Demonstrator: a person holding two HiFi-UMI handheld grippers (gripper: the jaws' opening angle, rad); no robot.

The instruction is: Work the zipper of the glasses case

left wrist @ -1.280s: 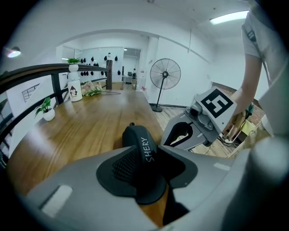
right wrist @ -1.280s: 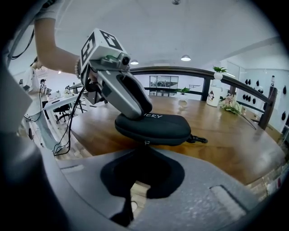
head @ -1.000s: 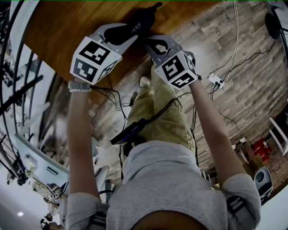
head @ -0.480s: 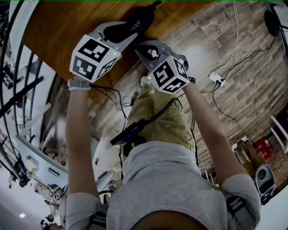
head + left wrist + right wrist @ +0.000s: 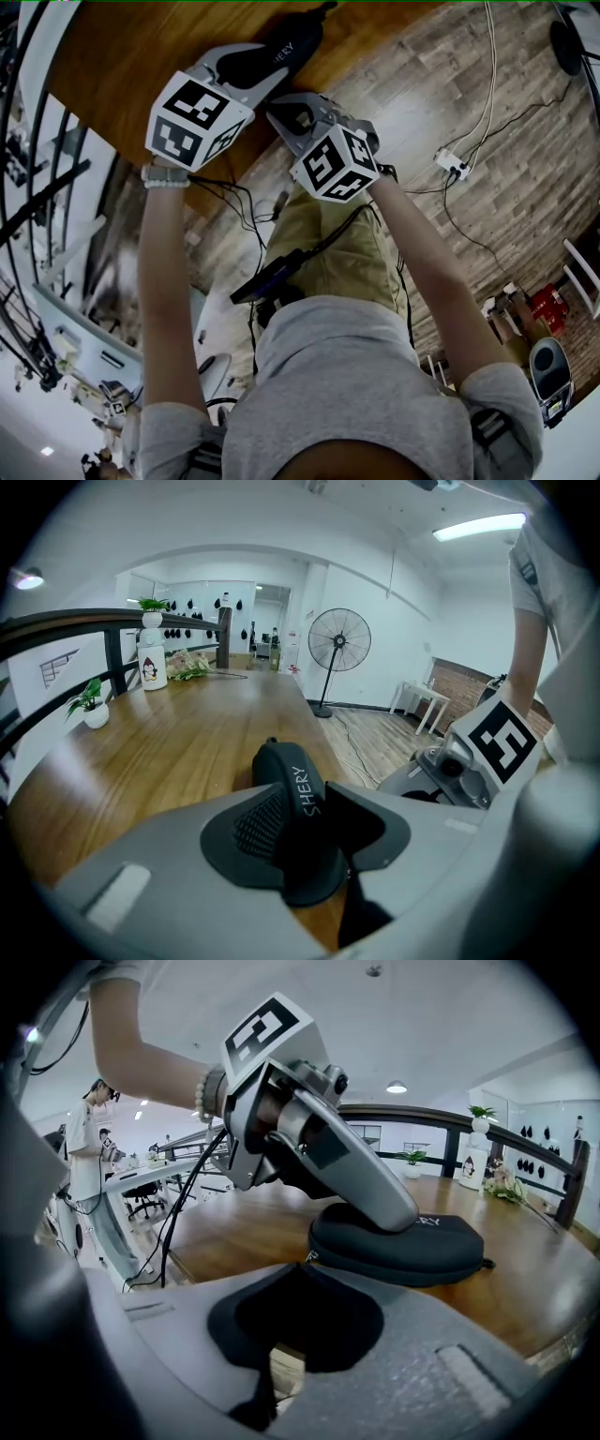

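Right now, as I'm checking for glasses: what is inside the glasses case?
Nothing inside shows. The glasses case lies closed on the wooden table, clamped by the left gripper, so its shell covers whatever it holds.

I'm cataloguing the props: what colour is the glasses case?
The glasses case is black; the right gripper view shows it best.

Head view steeply down, both gripper views close, sharing glasses case [image 5: 412,1246]
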